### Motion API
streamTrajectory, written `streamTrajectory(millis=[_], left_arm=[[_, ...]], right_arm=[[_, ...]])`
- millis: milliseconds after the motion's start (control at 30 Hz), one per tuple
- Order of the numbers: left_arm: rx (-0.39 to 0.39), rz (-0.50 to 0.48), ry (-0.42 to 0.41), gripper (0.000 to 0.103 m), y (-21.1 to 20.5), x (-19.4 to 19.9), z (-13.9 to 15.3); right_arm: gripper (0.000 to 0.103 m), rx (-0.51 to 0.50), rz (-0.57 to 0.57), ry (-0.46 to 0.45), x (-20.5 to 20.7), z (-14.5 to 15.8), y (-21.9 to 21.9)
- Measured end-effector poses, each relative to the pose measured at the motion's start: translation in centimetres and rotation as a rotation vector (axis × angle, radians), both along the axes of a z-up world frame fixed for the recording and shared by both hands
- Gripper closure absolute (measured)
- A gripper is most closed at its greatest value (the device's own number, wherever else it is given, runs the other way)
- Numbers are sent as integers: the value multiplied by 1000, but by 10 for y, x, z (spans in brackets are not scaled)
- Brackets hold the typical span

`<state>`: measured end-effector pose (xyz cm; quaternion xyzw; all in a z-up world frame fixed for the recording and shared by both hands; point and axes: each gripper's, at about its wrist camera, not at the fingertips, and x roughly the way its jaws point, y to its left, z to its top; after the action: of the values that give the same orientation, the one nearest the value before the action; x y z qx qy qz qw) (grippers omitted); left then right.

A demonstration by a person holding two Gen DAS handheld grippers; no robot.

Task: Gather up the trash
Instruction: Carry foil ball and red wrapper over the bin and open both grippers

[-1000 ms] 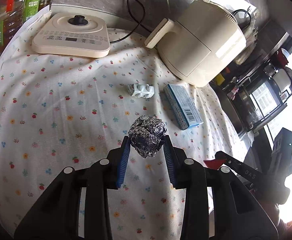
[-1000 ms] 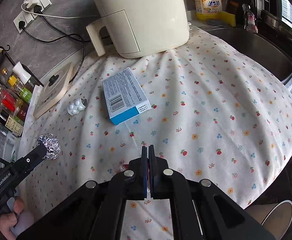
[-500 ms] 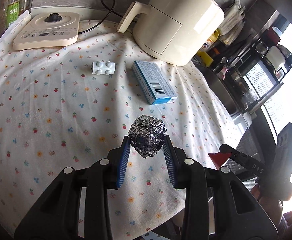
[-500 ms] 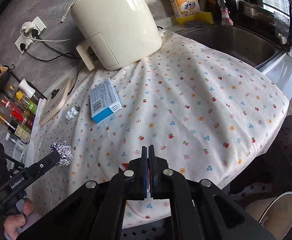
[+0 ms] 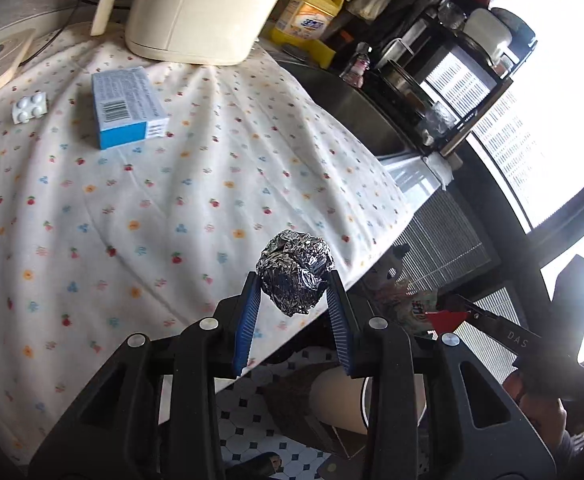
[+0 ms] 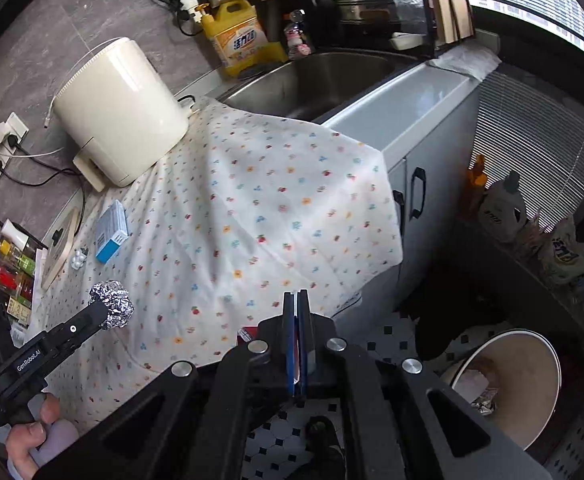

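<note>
A crumpled foil ball [image 5: 295, 270] is clamped between the blue pads of the left gripper [image 5: 294, 280] and is held over the front edge of the flowered cloth [image 5: 139, 216]. The right gripper [image 6: 296, 300] is pressed fully closed, and a thin red scrap [image 5: 444, 319] is seen pinched at its tip at 4 o'clock from the ball. On the cloth, a blue box [image 5: 125, 108] lies at 10 o'clock from the ball, with a blister pack [image 5: 29, 108] just beside it at 9 o'clock. A bin [image 6: 512, 384] is seen on the floor at 4 o'clock in the right view, foil already inside.
</note>
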<state>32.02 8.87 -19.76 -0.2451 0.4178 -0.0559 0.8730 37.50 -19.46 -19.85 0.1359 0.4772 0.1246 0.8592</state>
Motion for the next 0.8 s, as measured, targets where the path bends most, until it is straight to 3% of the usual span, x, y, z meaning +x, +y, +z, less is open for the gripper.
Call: streamTrajectory(millis=[200, 467, 533, 567, 600, 800], left_arm=[[-7, -142, 9, 69, -81, 14, -5], [-16, -303, 46, 69, -186, 18, -23], [-17, -336, 51, 69, -211, 18, -27], [-18, -352, 54, 69, -222, 18, -28], [-20, -367, 56, 69, -233, 17, -29], [-20, -452, 76, 69, -293, 14, -37]], right_arm=[[100, -21, -161, 49, -29, -21, -100], [96, -12, -290, 99, -68, -41, -195], [85, -14, -312, 106, -77, -44, -214], [65, -16, -333, 102, -83, -45, -225], [54, -19, -357, 93, -89, -44, -235], [54, -9, -418, 98, -111, -50, -285]])
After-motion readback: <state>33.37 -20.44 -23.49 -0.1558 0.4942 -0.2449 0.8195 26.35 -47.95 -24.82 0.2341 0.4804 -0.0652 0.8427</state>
